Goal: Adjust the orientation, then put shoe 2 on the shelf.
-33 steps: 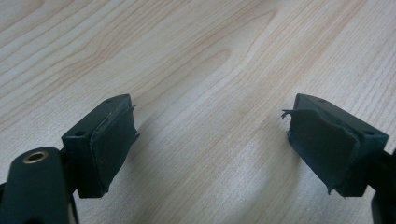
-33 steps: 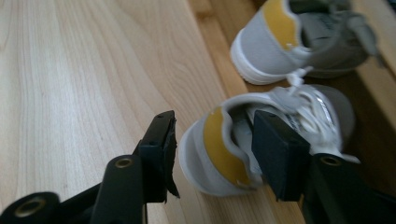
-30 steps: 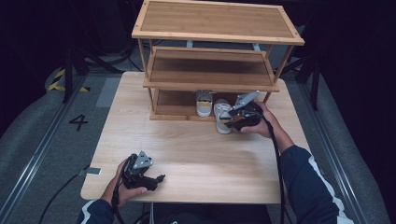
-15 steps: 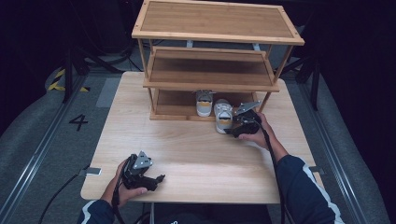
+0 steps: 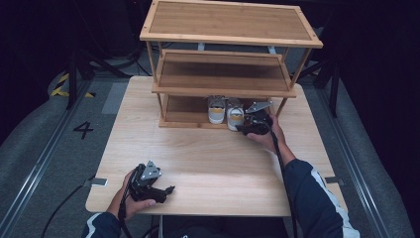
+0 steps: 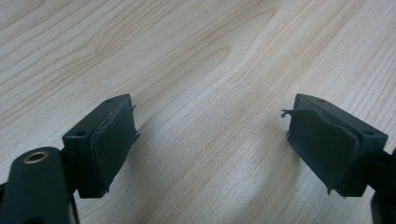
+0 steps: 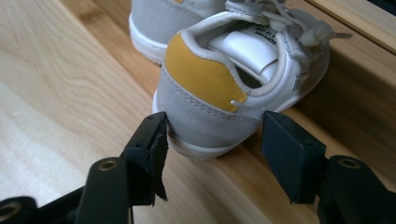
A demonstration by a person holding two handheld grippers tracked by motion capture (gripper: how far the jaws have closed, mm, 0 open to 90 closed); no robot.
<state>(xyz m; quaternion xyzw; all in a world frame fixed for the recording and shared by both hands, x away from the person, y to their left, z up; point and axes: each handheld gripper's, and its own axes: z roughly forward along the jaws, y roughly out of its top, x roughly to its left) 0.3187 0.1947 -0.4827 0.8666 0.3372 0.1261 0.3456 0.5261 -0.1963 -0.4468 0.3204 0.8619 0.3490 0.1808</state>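
Looking down from the high view, the right gripper (image 5: 246,128) is held at the heel of the right-hand shoe (image 5: 235,115) on the bottom shelf of the wooden rack (image 5: 230,37), beside its mate (image 5: 216,109); the left gripper (image 5: 166,191) is rested near the table's (image 5: 208,163) front edge. In the left gripper view, the jaws are spread over bare wood. In the right gripper view, the jaws, just closing, are set either side of the shoe's heel (image 7: 210,107), not yet pressed on it

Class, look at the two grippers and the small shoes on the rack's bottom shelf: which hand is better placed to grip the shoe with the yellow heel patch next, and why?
Right. The right gripper already straddles the heel of the yellow-patched shoe, pads not visibly pressing. The left gripper rests open at the table's near edge, far from the rack.
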